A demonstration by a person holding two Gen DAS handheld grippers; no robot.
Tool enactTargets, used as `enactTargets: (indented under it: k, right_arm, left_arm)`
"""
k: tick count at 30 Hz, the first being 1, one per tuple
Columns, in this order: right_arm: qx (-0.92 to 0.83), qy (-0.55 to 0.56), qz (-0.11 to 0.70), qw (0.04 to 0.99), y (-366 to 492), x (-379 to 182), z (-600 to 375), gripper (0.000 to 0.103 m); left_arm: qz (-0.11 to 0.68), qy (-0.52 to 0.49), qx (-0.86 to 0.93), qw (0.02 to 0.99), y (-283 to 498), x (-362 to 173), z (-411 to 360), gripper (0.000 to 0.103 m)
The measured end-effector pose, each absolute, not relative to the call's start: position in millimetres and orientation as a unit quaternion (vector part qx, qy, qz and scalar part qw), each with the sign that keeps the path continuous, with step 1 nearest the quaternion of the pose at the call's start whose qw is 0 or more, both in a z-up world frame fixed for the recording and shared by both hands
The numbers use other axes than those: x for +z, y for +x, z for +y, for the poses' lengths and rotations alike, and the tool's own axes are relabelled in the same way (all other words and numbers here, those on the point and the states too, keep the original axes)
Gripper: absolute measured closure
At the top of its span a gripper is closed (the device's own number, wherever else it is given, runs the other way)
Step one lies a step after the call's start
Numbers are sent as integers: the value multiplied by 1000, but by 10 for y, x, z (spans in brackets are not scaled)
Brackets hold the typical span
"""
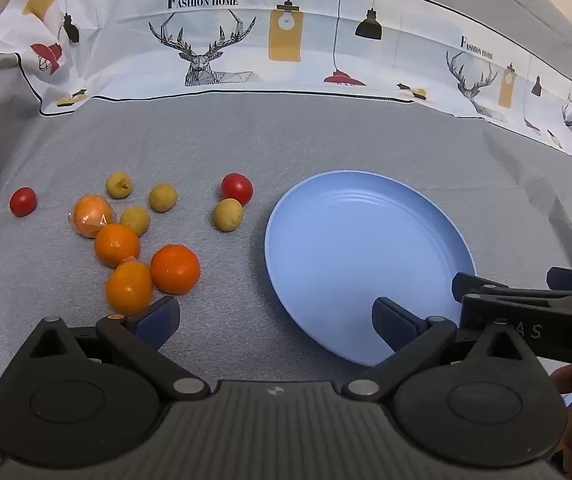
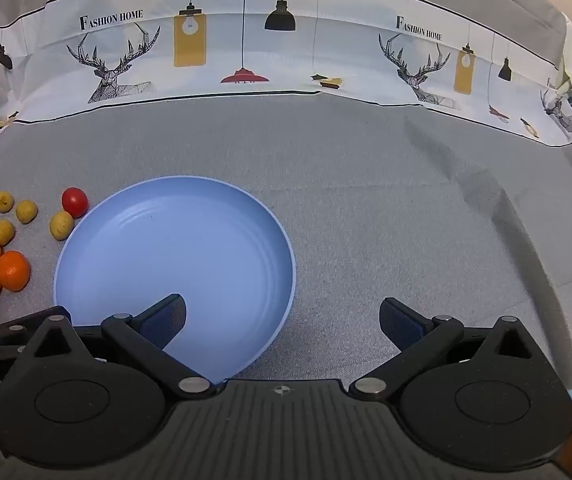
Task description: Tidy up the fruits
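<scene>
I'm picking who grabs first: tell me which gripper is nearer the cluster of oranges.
Left. The left gripper hangs open with one finger right beside the oranges. The right gripper is open over the blue plate's near edge, the plate lying between it and the fruit.

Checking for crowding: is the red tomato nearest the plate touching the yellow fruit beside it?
Cannot tell. In the left wrist view the tomato meets the yellow fruit with no visible gap, but this may be overlap.
</scene>
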State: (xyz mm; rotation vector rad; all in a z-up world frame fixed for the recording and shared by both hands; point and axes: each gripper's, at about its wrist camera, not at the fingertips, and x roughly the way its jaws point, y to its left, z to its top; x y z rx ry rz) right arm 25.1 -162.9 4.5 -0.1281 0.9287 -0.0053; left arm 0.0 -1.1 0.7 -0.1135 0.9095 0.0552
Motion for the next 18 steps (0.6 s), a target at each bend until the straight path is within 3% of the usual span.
enactTargets:
  k: [7, 18]
  right_arm:
    - [-2, -60, 439, 896, 276, 58, -1641, 8]
    - [-5, -58, 437, 898, 257, 94, -1642, 11]
  left_arm:
    - [433, -54, 24, 899, -21, 31, -54, 1]
    - [436, -54, 19, 898, -15, 25, -24, 1]
